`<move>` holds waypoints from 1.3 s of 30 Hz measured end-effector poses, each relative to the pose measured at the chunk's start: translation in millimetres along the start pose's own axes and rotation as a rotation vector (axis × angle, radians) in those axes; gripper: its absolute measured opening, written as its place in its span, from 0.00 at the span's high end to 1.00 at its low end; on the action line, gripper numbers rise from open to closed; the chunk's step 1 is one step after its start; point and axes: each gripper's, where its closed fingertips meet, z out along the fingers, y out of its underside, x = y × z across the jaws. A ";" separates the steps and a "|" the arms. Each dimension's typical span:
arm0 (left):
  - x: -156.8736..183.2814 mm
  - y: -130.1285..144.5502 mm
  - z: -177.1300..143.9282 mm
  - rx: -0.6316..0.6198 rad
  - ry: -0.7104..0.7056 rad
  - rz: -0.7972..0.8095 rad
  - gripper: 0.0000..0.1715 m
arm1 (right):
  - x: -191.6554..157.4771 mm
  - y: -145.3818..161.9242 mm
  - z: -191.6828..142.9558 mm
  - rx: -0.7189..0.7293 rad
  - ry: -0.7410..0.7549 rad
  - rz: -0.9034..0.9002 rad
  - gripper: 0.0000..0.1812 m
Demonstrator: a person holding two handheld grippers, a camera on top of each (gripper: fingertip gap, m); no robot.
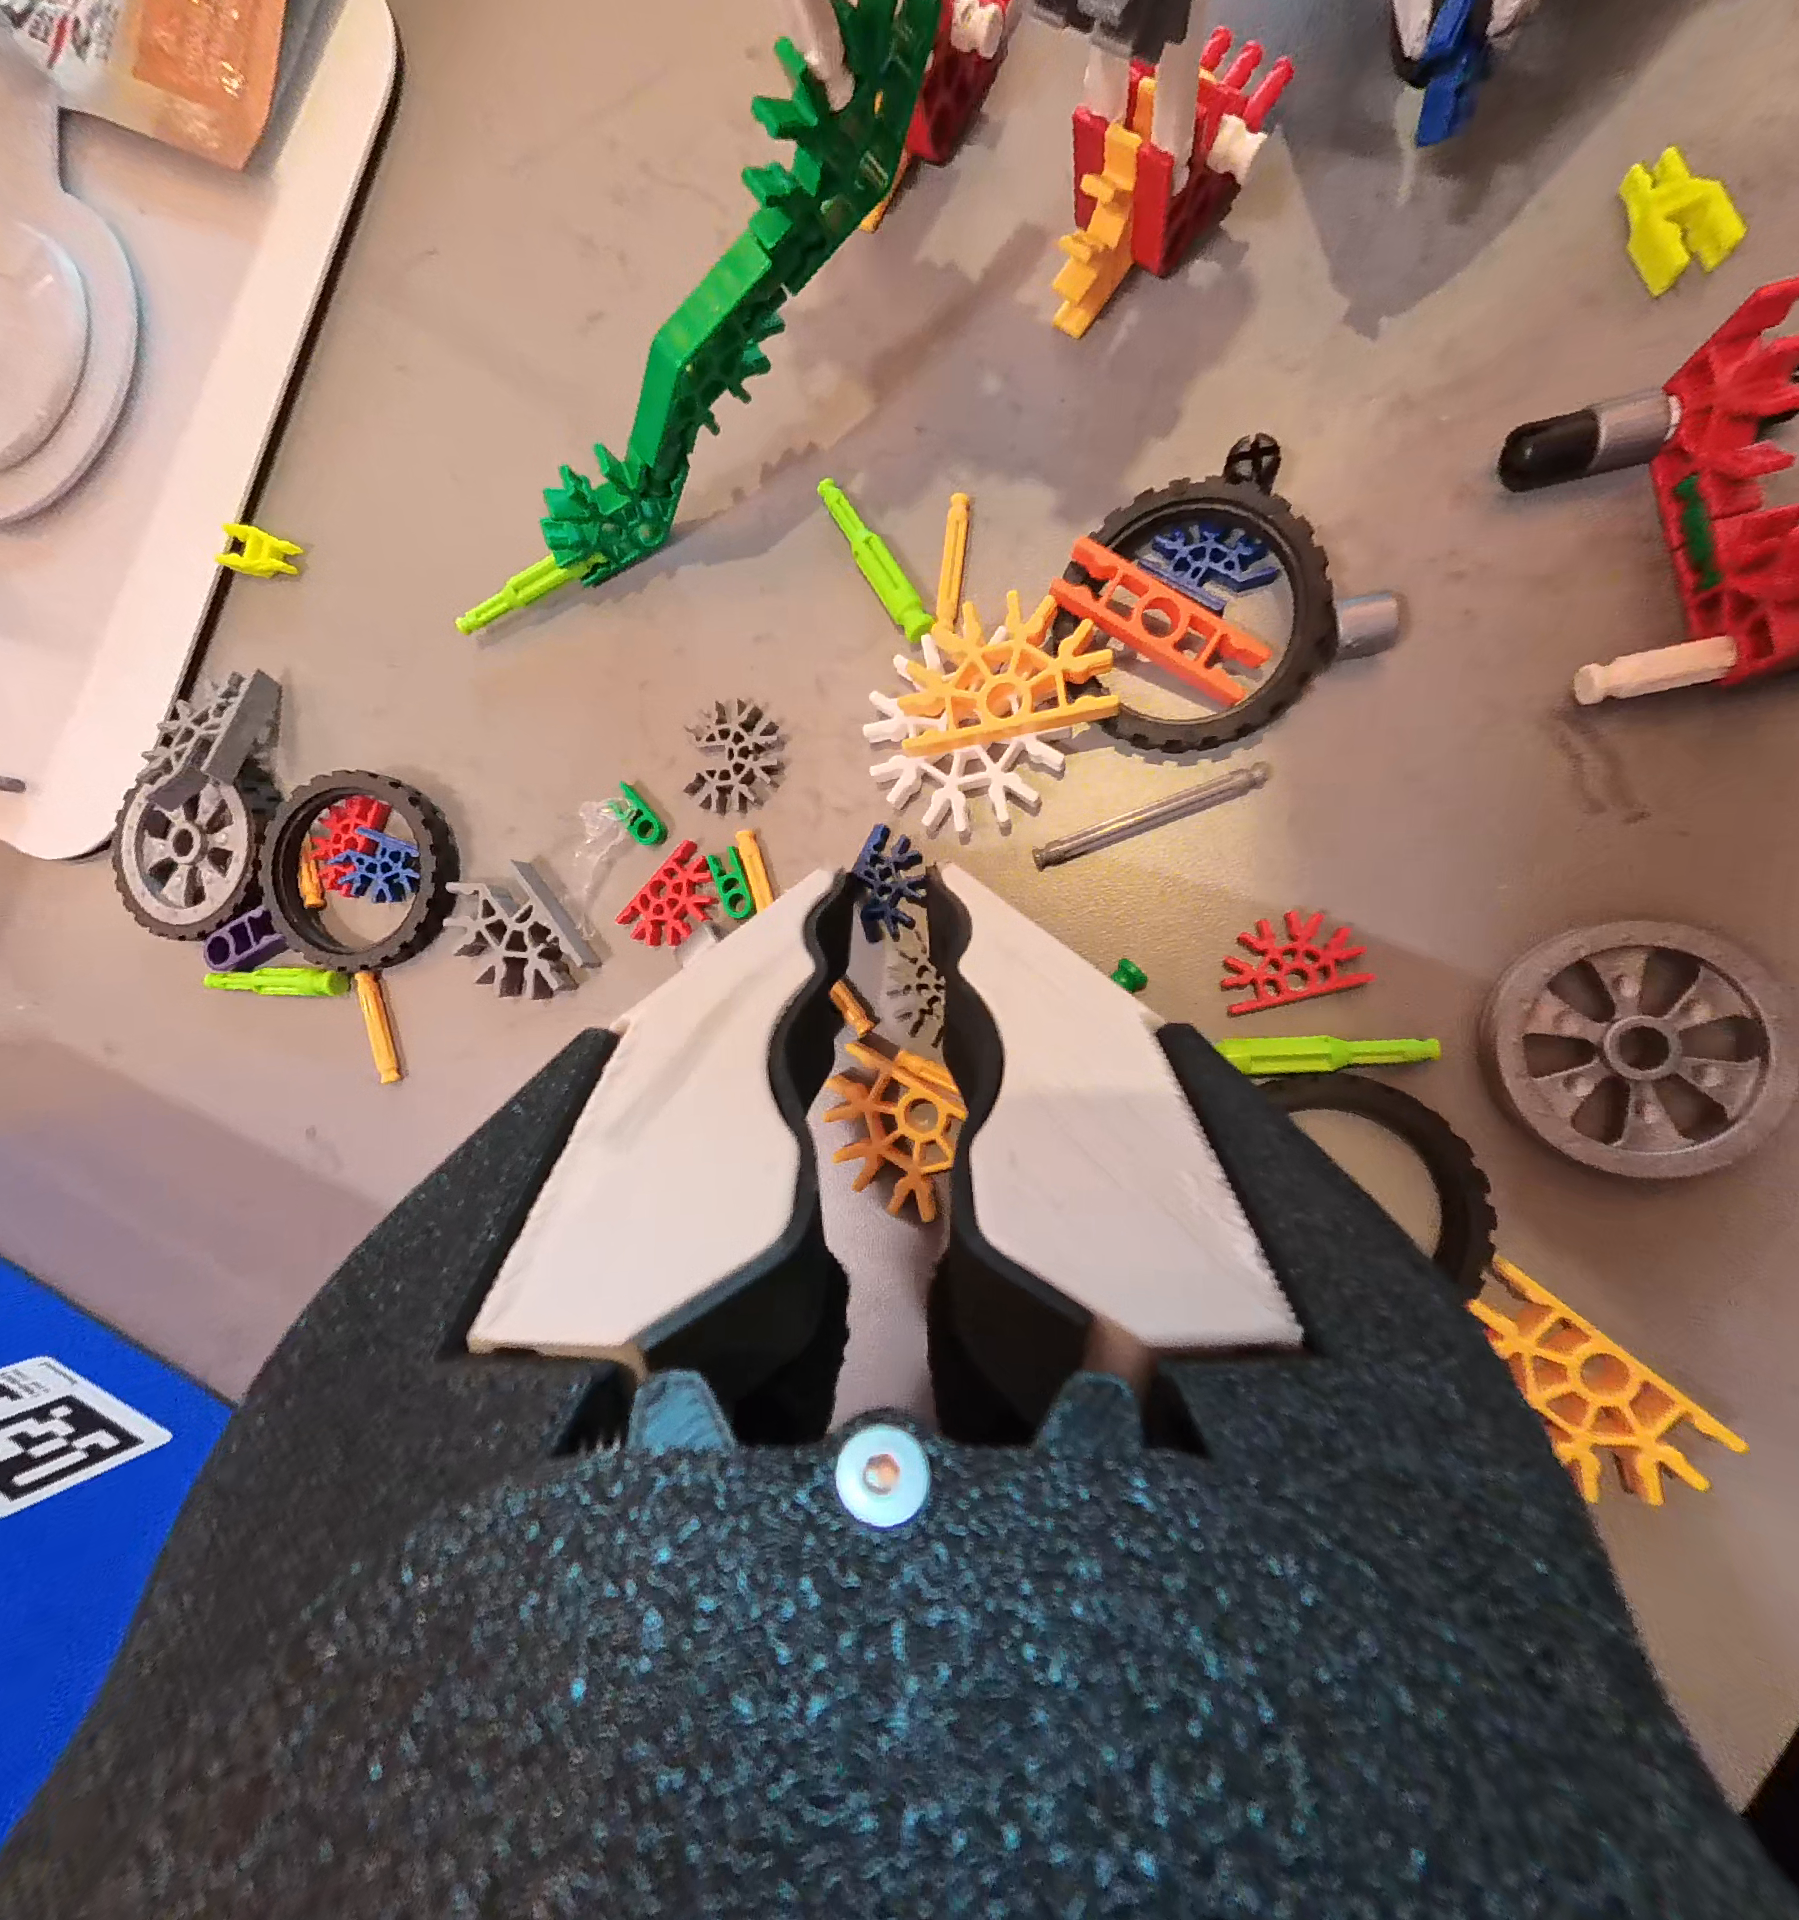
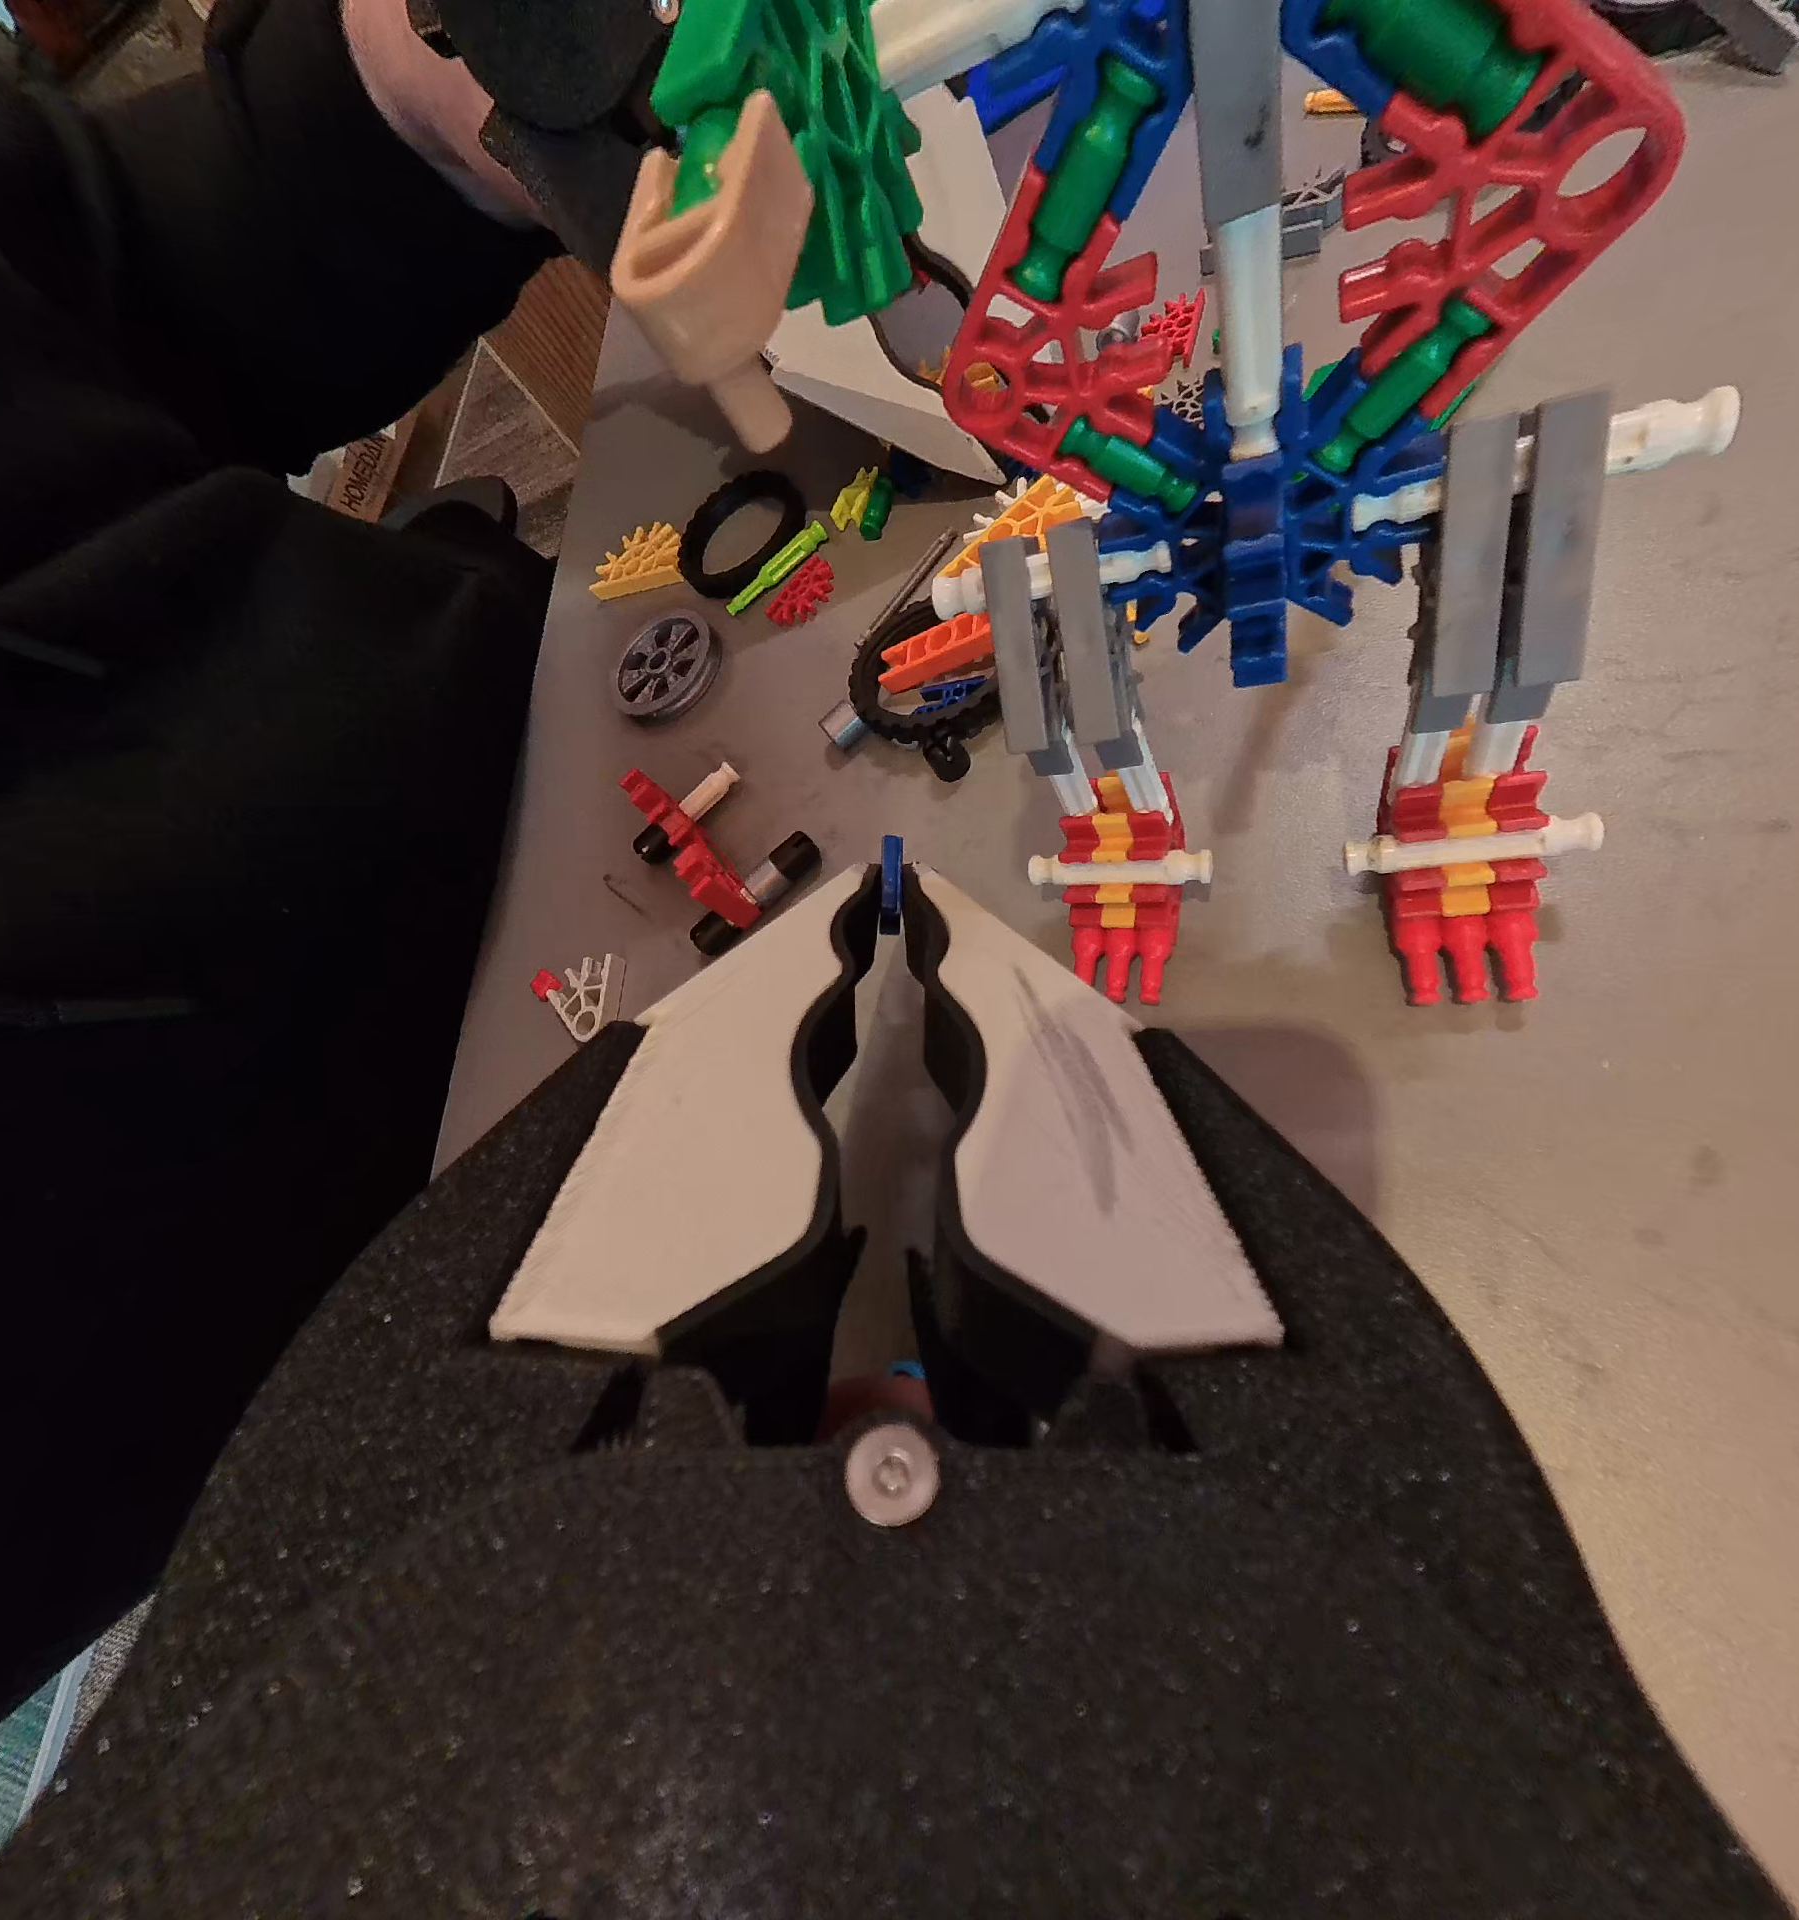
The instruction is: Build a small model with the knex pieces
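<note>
Blue connector (image 1: 887, 883) pinched by left gripper (image 1: 890, 883); right gripper (image 2: 890, 883) pinching blue piece (image 2: 891, 878), mostly hidden.

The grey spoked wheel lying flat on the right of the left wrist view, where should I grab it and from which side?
Judging by its pose, take the grey spoked wheel across its outer rim, from straight above. It lies flat with clear table around it, so one finger can drop on each side.
</note>
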 end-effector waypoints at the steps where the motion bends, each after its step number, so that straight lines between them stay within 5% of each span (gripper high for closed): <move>1: 0.1 0.0 -0.1 0.002 -0.004 0.005 0.93 | 0.0 0.1 0.1 0.000 0.000 0.000 0.98; 30: -5.6 -2.8 -4.4 0.041 -0.053 -0.017 1.00 | -0.6 0.5 1.2 -0.004 -0.001 -0.003 0.98; 39: -11.4 1.4 0.7 -0.002 -0.033 -0.054 0.88 | -0.5 0.3 1.1 -0.003 -0.002 -0.002 0.98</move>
